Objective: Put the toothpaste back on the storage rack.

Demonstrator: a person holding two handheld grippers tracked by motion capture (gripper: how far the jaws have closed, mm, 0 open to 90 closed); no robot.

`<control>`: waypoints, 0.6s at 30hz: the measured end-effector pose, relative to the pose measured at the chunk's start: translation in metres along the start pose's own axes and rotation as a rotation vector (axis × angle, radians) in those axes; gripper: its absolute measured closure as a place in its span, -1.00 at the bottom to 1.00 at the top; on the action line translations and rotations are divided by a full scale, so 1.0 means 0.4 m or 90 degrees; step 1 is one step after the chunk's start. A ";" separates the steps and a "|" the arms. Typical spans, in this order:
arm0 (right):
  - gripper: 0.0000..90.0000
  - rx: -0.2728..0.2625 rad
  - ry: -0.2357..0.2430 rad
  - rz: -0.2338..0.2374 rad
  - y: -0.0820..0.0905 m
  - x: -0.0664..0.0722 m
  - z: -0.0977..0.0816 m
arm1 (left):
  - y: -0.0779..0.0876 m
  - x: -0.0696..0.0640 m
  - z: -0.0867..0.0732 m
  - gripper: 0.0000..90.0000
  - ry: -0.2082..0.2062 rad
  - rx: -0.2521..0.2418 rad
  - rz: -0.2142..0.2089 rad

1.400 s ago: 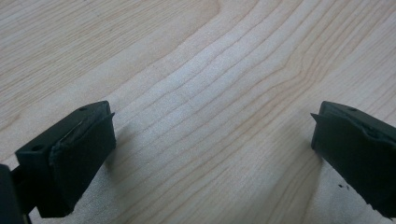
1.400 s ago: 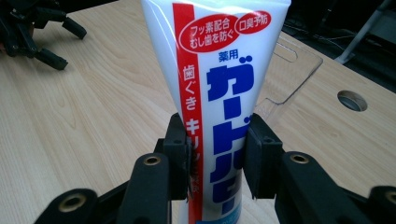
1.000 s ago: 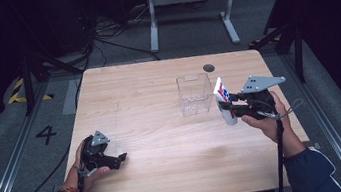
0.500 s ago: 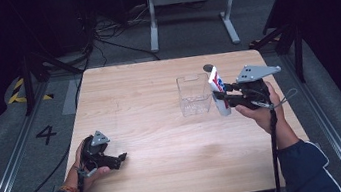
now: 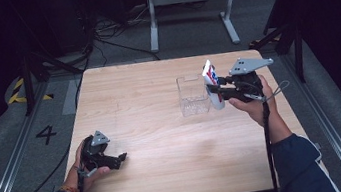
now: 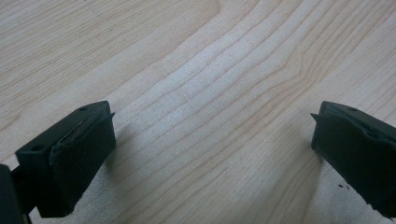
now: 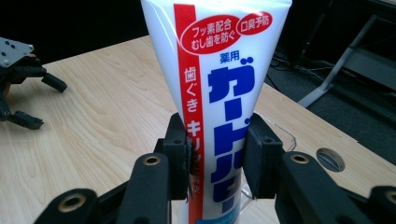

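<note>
Tube: a white toothpaste tube (image 7: 219, 93) is clamped upright between the jaws of the right gripper (image 5: 222, 90), raised just right of the clear bin (image 5: 193, 95).
Right gripper: closed on the tube's lower half; held over the table's right side.
Left gripper: (image 5: 112, 160) rested at the near left, well apart from the tube; jaws are spread wide, nothing between them.
Table: (image 5: 149, 104) pale wood, grain visible; a round hole (image 7: 330, 159) is seen near the far right edge.
Room: dark; grey floor marked "4" (image 5: 45, 134); a white stand (image 5: 188, 2) behind.
Writing: blue and red Japanese print; "薬用" can be read.
</note>
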State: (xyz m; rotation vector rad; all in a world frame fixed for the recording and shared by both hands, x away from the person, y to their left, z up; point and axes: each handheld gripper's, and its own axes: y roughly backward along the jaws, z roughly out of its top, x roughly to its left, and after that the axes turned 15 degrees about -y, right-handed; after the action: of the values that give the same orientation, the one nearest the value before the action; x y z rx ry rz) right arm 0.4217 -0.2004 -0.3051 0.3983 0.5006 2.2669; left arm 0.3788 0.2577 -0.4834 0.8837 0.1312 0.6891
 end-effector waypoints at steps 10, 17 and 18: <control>0.48 -0.011 0.001 -0.004 -0.034 0.003 0.029 | 0.000 0.000 0.000 -1.00 0.000 0.000 0.000; 0.48 -0.008 0.002 -0.007 -0.070 0.002 0.045 | 0.000 0.000 0.000 -1.00 0.000 0.000 0.000; 0.48 -0.006 0.002 -0.009 -0.075 0.001 0.045 | 0.000 0.000 0.000 -1.00 0.000 0.000 0.000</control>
State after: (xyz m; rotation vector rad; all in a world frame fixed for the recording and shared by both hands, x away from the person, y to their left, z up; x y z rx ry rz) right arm 0.4478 -0.1771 -0.3033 0.3849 0.4929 2.2562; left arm 0.3789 0.2577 -0.4834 0.8832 0.1309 0.6888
